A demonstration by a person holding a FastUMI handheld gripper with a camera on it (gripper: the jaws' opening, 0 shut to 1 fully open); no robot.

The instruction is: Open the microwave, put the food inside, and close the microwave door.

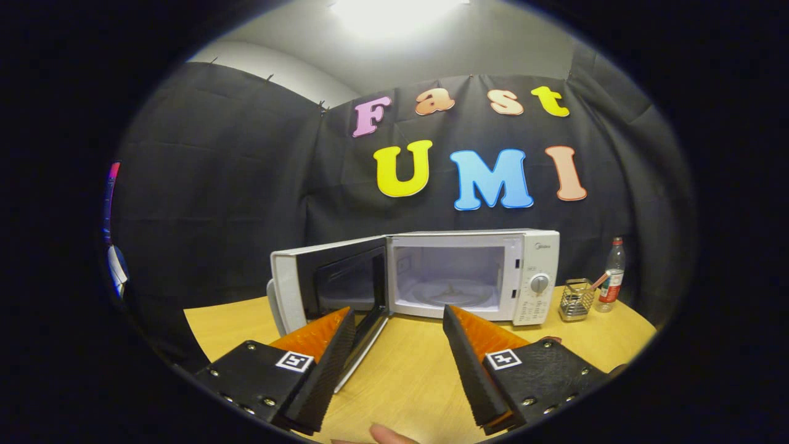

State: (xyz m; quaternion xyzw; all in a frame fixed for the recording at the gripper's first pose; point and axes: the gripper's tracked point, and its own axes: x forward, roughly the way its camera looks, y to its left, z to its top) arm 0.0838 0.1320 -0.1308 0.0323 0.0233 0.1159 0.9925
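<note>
Wooden and pale yellow, one broad table top (407, 370) spreads under me and carries everything else. On it, beyond my fingers, stands one white box-shaped microwave (471, 274) with its single door (327, 283) swung wide open to the left, the dark window pane facing me at an angle. The cavity is lit and pale inside, and one round glass turntable (453, 295) lies on its floor; I see no food on it. One round dial knob (539, 283) sits on the control panel at the microwave's right side.

My gripper (399, 330) is held low over the table, levelled and aimed straight at the open cavity. Its two fingers are spread wide apart with nothing between them; the left fingertip sits in front of the lower edge of the door, the right one just before the front of the oven.

Right of the microwave stand one small wire mesh basket (577, 300) with a stick leaning out of it, and just beside that one clear plastic bottle (611, 275) with a red cap and red label. One fingertip of a person (389, 435) shows at the near edge, between my fingers.
</note>
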